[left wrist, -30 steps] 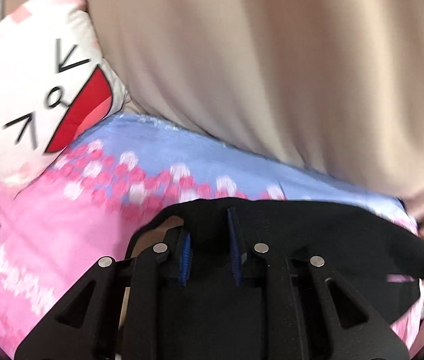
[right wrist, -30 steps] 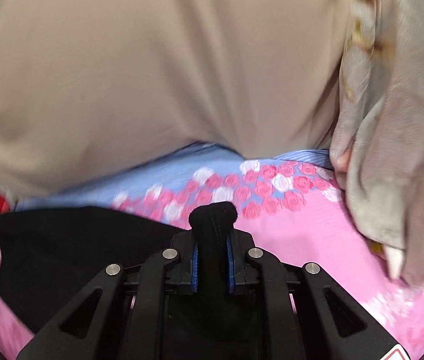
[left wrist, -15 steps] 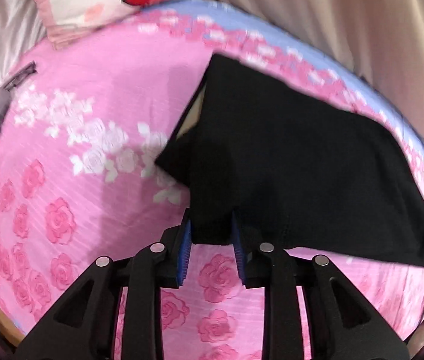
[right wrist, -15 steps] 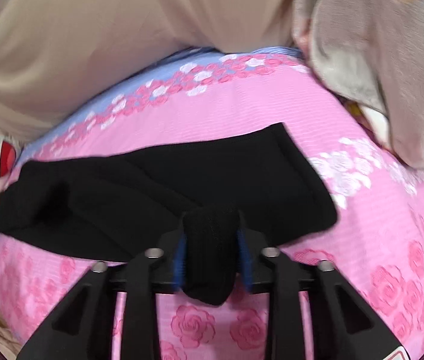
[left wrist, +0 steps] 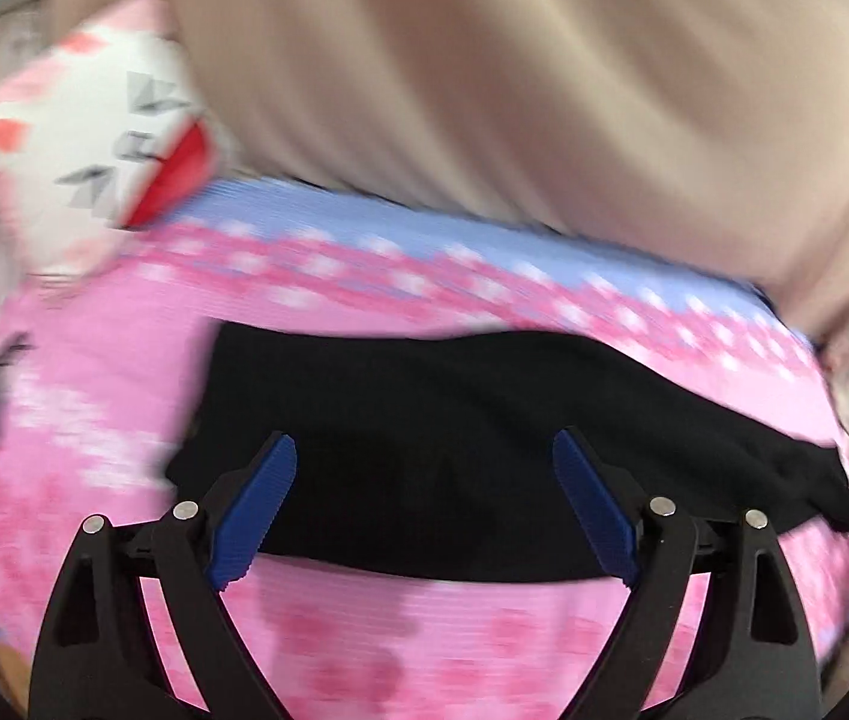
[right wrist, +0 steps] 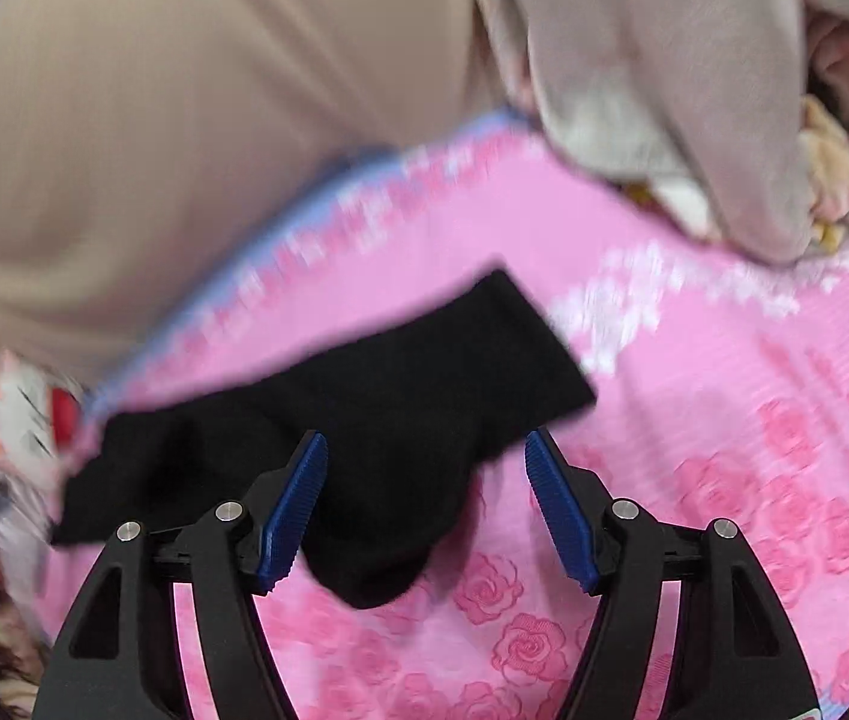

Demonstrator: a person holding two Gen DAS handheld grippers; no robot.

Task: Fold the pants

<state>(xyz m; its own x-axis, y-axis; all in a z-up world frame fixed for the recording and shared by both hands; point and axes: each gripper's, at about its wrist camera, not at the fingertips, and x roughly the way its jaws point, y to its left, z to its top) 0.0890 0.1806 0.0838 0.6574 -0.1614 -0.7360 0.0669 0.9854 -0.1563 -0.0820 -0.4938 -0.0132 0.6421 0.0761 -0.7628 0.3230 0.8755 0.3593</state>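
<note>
Both grippers are letting go, and that explains how things sit. The left gripper (left wrist: 424, 504) has its jaws opening wide above the near edge of the pants (left wrist: 484, 450); the blue pads (left wrist: 256, 510) stand well clear of the cloth on either side, so nothing is pinched. The right gripper (right wrist: 424, 504) is opening too. A dark lump of the pants (right wrist: 334, 420) still lies between its jaws, just beside or against the left pad (right wrist: 295, 507), while the right pad is clear of it. I judge this as a release at the end of a fold: the cloth is laid down so that it rests on the bedspread (left wrist: 94, 372) by its own weight.

The pants are black, of a soft, matt fabric, and lie as a long flat band across the middle of the pink, rose-printed bedspread, running left to right. The far edge looks fairly straight. At the right end a squared corner points far and right, and the bunched lump bulges towards the near side, so that end is not yet flat. A cartoon pillow (left wrist: 94, 138) sits at the far left, a beige curtain (left wrist: 514, 90) behind. The left view is blurred.
</note>
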